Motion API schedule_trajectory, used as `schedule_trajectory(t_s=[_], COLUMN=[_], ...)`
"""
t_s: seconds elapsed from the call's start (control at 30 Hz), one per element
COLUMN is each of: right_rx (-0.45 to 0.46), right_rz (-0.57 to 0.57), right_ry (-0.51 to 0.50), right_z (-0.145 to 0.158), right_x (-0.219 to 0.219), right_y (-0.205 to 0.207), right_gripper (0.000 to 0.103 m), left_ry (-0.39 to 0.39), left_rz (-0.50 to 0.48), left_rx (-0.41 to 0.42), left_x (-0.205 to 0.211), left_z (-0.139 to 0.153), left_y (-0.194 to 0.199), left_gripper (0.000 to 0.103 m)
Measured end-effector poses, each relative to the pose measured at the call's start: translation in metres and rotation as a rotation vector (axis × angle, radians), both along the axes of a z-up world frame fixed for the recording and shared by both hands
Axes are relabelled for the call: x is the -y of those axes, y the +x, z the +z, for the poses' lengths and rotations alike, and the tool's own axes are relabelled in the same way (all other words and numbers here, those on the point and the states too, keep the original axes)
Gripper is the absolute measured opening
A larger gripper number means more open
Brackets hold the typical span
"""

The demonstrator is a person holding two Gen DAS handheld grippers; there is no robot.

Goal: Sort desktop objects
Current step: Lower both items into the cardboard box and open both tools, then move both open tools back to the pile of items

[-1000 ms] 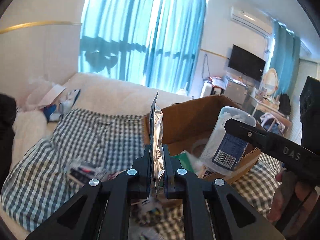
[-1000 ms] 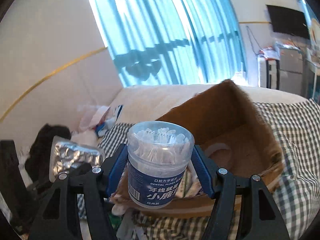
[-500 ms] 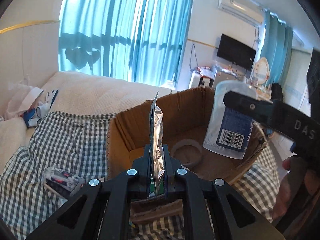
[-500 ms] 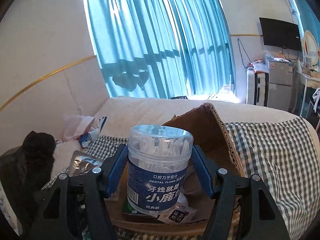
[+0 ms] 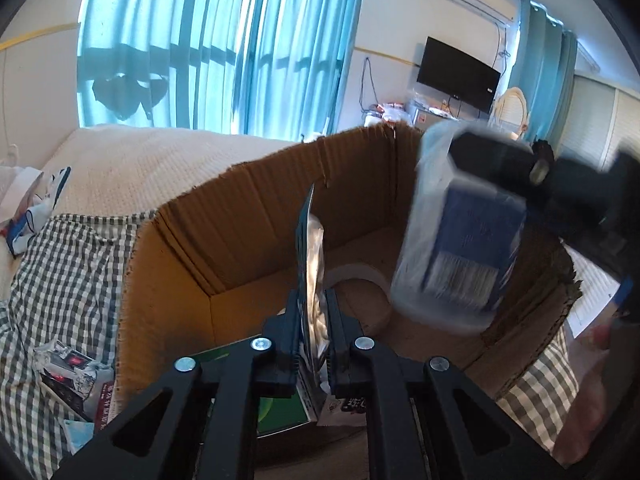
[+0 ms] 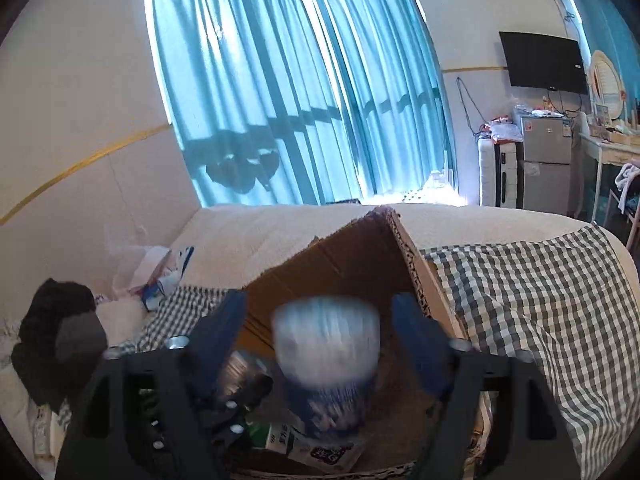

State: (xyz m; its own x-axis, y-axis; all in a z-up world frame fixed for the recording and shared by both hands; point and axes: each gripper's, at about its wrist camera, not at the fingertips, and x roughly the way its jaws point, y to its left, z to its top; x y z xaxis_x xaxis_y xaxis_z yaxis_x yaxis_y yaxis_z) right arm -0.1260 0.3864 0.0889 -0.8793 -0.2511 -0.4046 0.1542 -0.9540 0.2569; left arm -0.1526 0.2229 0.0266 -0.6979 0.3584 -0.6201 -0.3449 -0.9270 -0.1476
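You've got a corrugated cardboard box (image 5: 256,216), matt brown w/ rough torn edges. The blister pack (image 5: 311,280) is shiny silver foil, crinkled. The floss jar (image 6: 326,344) looks like clear smooth plastic w/ a glossy blue label, blurred. The tape roll (image 5: 360,280) in the box is whitish, semi-matt. The checked cover (image 6: 540,292) is woven cloth, matt; the cream blanket (image 5: 152,168) is soft, textured fabric. Your gripper frames (image 5: 224,400) are matt black plastic w/ bright metal screws.
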Motion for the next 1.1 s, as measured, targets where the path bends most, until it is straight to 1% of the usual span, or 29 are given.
schedule_trajectory(t_s=[0.03,0.07,0.1,0.13,0.17,0.23,0.37,0.47,0.53,0.63,0.73,0.8,0.87,0.93,1.0,1.1], right_rx=[-0.012,-0.023,-0.03,-0.035,-0.037,-0.05,-0.058,-0.058,-0.047,-0.02,0.008,0.024,0.053,0.091,0.11,0.119], right_rz=[-0.009,-0.015,-0.02,-0.019,-0.018,-0.028,-0.009,0.011,0.013,0.046,0.079,0.097,0.112,0.131,0.13,0.127], right_ry=[-0.002,-0.002,-0.002,-0.002,-0.001,-0.001,-0.007,-0.003,-0.003,-0.013,0.019,0.043,0.057,0.069,0.105,0.162], right_z=[0.002,0.005,0.008,0.011,0.013,0.019,0.027,0.027,0.023,0.013,0.0,-0.011,-0.026,-0.044,-0.058,-0.078], right_x=[-0.001,-0.002,-0.003,-0.003,-0.002,-0.004,0.001,0.007,0.014,0.029,0.051,0.066,0.077,0.091,0.103,0.123], right_y=[0.003,0.005,0.008,0.01,0.013,0.022,0.042,0.061,0.077,0.092,0.105,0.115,0.122,0.128,0.133,0.14], right_gripper=[0.09,0.09,0.09,0.09,0.09,0.09,0.09,0.09,0.09,0.09,0.09,0.09,0.09,0.091,0.093,0.101], left_ry=[-0.007,-0.012,-0.013,-0.007,0.001,0.012,0.011,0.043,0.065,0.091,0.068,0.044,0.026,0.01,-0.001,-0.009], left_rz=[0.001,0.002,0.007,0.012,0.015,0.02,0.068,0.127,0.159,0.216,0.277,0.315,0.347,0.38,0.412,0.446], left_rx=[0.005,0.009,0.01,0.003,-0.005,-0.018,-0.028,-0.024,-0.023,-0.035,-0.042,-0.034,-0.016,0.013,0.038,0.065], left_x=[0.0,0.002,0.005,0.009,0.014,0.022,0.046,0.079,0.101,0.139,0.173,0.196,0.213,0.231,0.245,0.256], left_z=[-0.001,-0.003,-0.004,-0.004,-0.002,0.003,0.019,0.036,0.045,0.056,0.06,0.056,0.046,0.029,0.008,-0.026], left_y=[0.0,0.001,0.004,0.007,0.01,0.017,0.031,0.048,0.058,0.08,0.098,0.11,0.12,0.131,0.141,0.153], left_gripper=[0.025,0.043,0.053,0.066,0.071,0.073,0.083,0.087,0.09,0.094,0.095,0.096,0.1,0.101,0.102,0.103])
